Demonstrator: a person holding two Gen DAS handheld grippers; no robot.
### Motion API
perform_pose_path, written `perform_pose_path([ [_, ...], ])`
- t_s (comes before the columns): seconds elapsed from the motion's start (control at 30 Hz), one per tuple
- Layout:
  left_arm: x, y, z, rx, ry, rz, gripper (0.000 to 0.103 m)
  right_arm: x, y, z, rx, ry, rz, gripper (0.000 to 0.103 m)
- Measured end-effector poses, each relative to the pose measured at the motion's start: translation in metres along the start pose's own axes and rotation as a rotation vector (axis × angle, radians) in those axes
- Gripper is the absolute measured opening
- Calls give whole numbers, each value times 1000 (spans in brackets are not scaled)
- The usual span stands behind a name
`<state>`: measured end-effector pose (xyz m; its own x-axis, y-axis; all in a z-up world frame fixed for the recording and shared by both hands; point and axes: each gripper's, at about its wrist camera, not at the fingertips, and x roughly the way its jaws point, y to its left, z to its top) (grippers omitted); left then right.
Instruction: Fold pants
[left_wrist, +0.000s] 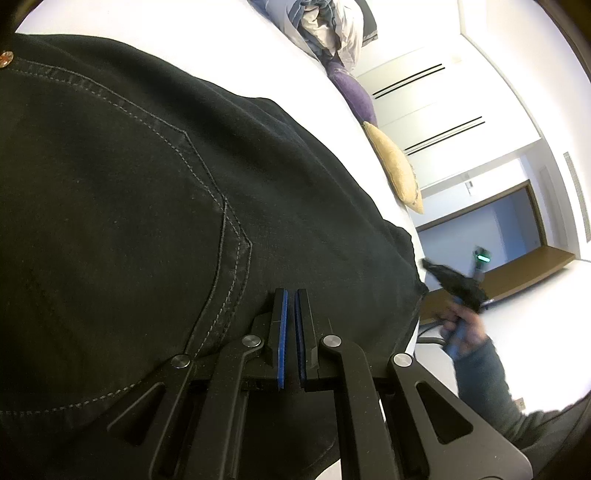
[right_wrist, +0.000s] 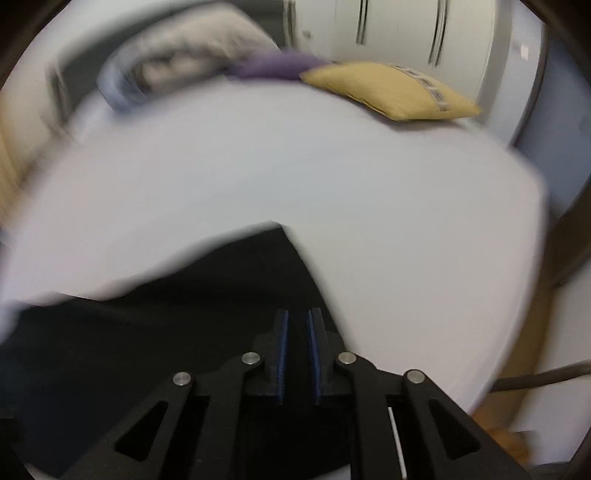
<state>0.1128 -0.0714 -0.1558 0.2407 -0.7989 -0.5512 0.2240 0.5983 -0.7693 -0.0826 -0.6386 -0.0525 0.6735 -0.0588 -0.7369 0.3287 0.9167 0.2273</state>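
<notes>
Black pants (left_wrist: 129, 203) lie flat on a white bed (left_wrist: 295, 74), with a stitched back pocket and a rivet showing. My left gripper (left_wrist: 290, 291) rests low over the pants beside the pocket seam, jaws shut to a thin slit, and no fabric is visibly pinched. In the blurred right wrist view, my right gripper (right_wrist: 297, 312) hovers above a corner of the pants (right_wrist: 184, 314). Its blue pads stand a narrow gap apart with nothing between them. The left wrist view also shows the right gripper (left_wrist: 430, 266), blurred, off the bed's edge in a person's hand (left_wrist: 461, 328).
A yellow pillow (right_wrist: 388, 90), a purple pillow (right_wrist: 273, 66) and a heap of bedding (right_wrist: 177, 48) lie along the bed's far side. White wardrobe doors (right_wrist: 399, 29) stand behind. A grey sleeve (left_wrist: 487, 384) reaches in beside the bed's edge.
</notes>
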Motion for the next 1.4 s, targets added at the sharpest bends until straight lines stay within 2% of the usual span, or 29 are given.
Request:
perform_pose_path([
  [0.03, 0, -1, 0, 0, 0, 4, 5, -5, 9, -2, -16, -11, 72, 29],
  [0.07, 0, -2, 1, 1, 1, 11, 5, -14, 10, -10, -46, -7, 149, 37],
  [0.1, 0, -3, 1, 3, 3, 17, 5, -10, 20, -25, -82, 31, 194, 49],
  [0.13, 0, -6, 2, 5, 7, 33, 5, 0, 21, -36, -98, 78, 191, 52],
  [0.17, -1, -11, 3, 11, 11, 54, 5, 19, 15, -49, -94, 159, 145, 52],
  [0.2, -2, -19, 5, 23, 12, 74, 5, 34, -2, -54, -68, 194, 109, 41],
  [0.23, -4, -27, 7, 42, 8, 83, 5, 32, -10, -57, -51, 160, 95, 23],
  [0.27, -6, -34, 7, 59, 3, 78, 5, 29, -20, -57, -22, 146, 85, 0],
  [0.33, -9, -59, 15, 117, -25, 36, 5, 23, -37, -55, 29, 166, 72, 0],
  [0.47, 17, -88, 34, 173, 0, -8, 5, 22, -27, -44, -126, 238, -83, 0],
  [0.5, 29, -93, 36, 190, 20, -5, 5, 24, -34, -34, -103, 253, -112, 0],
  [0.57, 50, -97, 36, 208, 74, 8, 5, 9, -38, -40, 0, 259, -178, 0],
  [0.6, 58, -96, 36, 205, 98, 20, 5, -5, -46, -38, 121, 233, -129, 10],
  [0.63, 69, -92, 31, 194, 136, 44, 5, -16, -49, -38, 207, 199, -20, 15],
  [0.67, 78, -85, 27, 177, 172, 60, 5, -25, -50, -42, 302, 174, 157, 17],
  [0.7, 83, -74, 20, 147, 192, 47, 5, -27, -49, -47, 363, 181, 277, 25],
  [0.73, 79, -63, 14, 99, 151, -16, 5, -25, -44, -53, 405, 199, 367, 29],
  [0.8, 75, -55, 10, 51, 156, -56, 5, -15, -27, -73, 469, 244, 516, 29],
  [0.83, 76, -57, 12, 52, 168, -52, 5, -8, -23, -78, 496, 261, 548, 29],
  [0.9, 78, -59, 15, 63, 179, -43, 5, 12, -12, -97, 568, 319, 586, 29],
  [0.97, 79, -60, 17, 66, 180, -44, 5, 31, -12, -99, 612, 353, 581, 29],
  [1.1, 76, -59, 13, 66, 177, -50, 5, 55, -14, -109, 655, 375, 585, 29],
  [1.23, 77, -61, 17, 66, 173, -50, 5, 49, 3, -115, 672, 395, 563, 29],
  [1.4, 84, -61, 2, 67, 168, -49, 5, 37, -12, -119, 709, 412, 544, 29],
])
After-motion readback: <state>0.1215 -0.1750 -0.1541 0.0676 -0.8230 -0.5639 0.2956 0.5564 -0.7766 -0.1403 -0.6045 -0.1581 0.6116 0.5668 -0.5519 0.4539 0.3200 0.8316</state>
